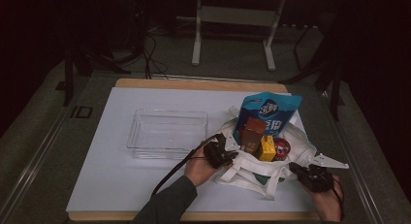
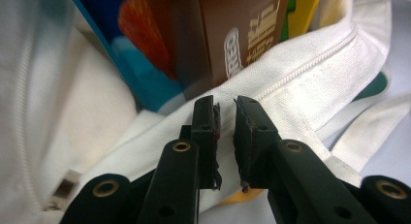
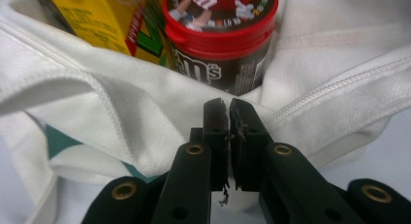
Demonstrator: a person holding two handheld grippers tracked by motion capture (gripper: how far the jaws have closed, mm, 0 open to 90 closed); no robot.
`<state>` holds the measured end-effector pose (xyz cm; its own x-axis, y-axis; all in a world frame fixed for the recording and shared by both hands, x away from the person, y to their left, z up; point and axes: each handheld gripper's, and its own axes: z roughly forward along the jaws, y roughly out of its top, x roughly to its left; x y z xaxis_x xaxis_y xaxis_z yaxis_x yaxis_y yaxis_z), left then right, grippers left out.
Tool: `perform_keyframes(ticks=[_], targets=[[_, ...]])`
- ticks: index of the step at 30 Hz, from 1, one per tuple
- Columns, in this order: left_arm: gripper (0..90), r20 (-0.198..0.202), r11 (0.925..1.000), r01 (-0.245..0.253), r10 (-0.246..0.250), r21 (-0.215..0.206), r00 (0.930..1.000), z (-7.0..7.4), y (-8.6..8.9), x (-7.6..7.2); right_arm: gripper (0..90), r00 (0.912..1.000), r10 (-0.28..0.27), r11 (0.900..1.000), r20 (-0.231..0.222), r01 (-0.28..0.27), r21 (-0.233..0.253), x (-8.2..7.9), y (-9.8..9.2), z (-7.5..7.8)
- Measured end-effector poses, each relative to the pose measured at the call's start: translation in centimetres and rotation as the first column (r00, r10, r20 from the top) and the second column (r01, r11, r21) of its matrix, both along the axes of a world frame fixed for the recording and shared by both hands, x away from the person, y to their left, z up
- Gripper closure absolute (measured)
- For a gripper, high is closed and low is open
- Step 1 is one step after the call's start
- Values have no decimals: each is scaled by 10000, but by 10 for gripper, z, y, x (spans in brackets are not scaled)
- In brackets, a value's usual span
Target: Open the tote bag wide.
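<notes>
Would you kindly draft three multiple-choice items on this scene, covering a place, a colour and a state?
1. Where does the clear tray sit relative to the white bag?
A. To its left
B. Inside it
C. To its right

2. What colour is the candy tub's lid?
A. Green
B. Red
C. White

3. How do the right tongs stand?
A. Wide open
B. Shut on the bag's cloth
C. Holding the tub

Key: 1 A, the high view shows the tray left of the bag. 2 B, the right gripper view shows a red lid. 3 B, the jaws pinch white fabric.
</notes>
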<state>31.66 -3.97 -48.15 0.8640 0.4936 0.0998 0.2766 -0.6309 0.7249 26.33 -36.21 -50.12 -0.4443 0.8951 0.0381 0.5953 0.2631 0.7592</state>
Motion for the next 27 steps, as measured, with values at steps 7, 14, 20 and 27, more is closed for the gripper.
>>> perform_keyframes(ticks=[7,14,20,27], targets=[[818,333,9992,-157,145,373,9993,-13,-8,-4,895,9995,-311,9990,53,313,-317,5,3,-14],[831,260,9987,-484,479,163,9985,-27,-8,-5,830,9982,-247,9997,542,248,-19,-4,7,0],[831,208,9987,-482,479,143,9986,-27,-7,-5,808,9934,115,9974,1142,-195,692,-16,10,20],[831,106,9989,-475,475,8,9988,-27,-7,-3,765,9849,1022,9849,1399,-1199,1247,-29,10,34]])
